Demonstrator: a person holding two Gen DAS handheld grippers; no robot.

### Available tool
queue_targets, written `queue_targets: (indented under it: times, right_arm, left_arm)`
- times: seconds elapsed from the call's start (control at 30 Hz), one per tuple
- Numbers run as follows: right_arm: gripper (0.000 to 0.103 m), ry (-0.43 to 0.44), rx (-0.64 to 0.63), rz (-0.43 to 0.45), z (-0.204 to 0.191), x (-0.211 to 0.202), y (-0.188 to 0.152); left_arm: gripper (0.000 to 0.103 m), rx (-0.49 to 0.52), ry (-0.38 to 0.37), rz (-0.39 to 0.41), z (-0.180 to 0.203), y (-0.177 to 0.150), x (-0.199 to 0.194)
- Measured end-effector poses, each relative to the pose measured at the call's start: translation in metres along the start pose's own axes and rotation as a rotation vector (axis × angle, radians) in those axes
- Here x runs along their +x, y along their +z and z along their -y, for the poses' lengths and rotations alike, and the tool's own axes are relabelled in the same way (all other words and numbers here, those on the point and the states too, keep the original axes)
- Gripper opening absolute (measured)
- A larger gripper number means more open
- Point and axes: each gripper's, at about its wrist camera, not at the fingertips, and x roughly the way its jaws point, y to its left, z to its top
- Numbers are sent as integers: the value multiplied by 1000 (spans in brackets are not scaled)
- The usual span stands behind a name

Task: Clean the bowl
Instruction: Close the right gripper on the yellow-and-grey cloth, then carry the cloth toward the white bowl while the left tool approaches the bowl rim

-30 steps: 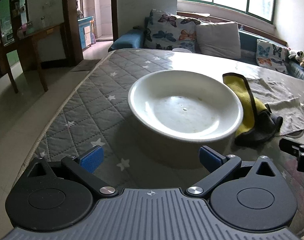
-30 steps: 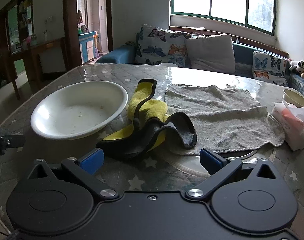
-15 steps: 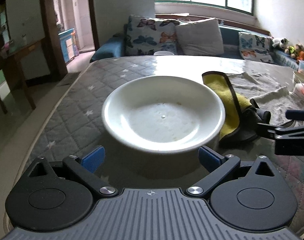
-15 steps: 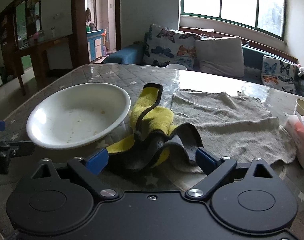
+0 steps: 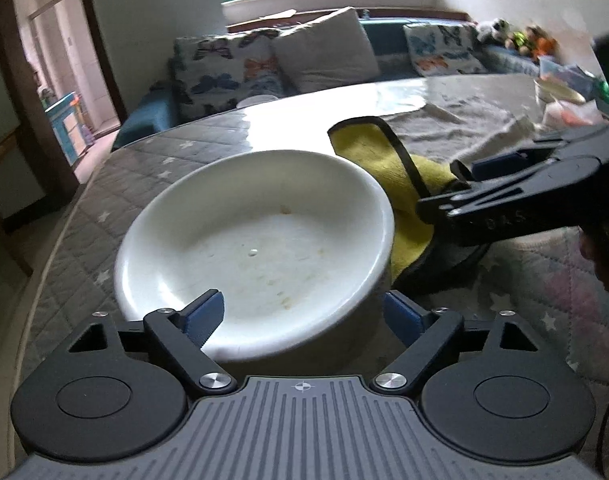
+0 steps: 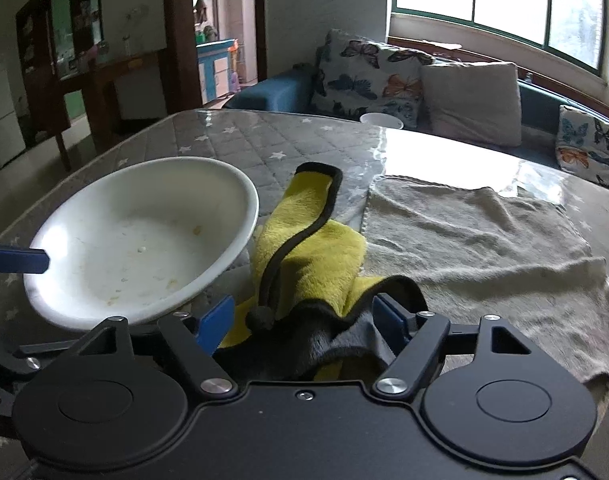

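White bowl point(image 5: 256, 248) sits on the counter point(image 5: 136, 168), centre frame in the left view, crumbs and yellowish smears on its inside, so not clean as it lies. Left hand-held gripper point(image 5: 304, 314) spread wide astride the near rim: one blue pad over the inside, the other outside the wall, no visible pinch. Right hand-held gripper point(image 6: 304, 318) also wide, pads either side of the yellow-and-grey cloth point(image 6: 308, 256) bunched just right of the bowl, lower centre of the right view; nothing held.

Judgement: step in hand looks like bracing the bowl and picking up the cloth. Next calls for both to close, left on the rim, right on the cloth bundle, then cloth into the bowl.

Grey towel point(image 6: 476, 248) spread flat at right. Hard to tell: whether either pad actually touches; cloth's near end hidden under the right gripper body; items at upper right of left view blurred; bowl base not visible.
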Motion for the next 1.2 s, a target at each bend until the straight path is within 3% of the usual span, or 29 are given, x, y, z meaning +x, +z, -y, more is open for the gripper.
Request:
queue_targets:
  times: [0.3,0.6,0.83,1.2]
  right_arm:
    - [56,3,-32,-37,-4,14,4]
    - [27,8,-54,-33,-7,5,4]
    - [24,25,-57,-11,-6,-7,2]
    - [24,151,-112,4,-22,-31,-15]
  left_arm:
    - [70,49,-63,-31,9,4,28]
    - [35,53,-128,-61,9,5,42]
    - [29,75,-146,-54,7,3,36]
    - [29,85,-163,-44,-11,-2,14]
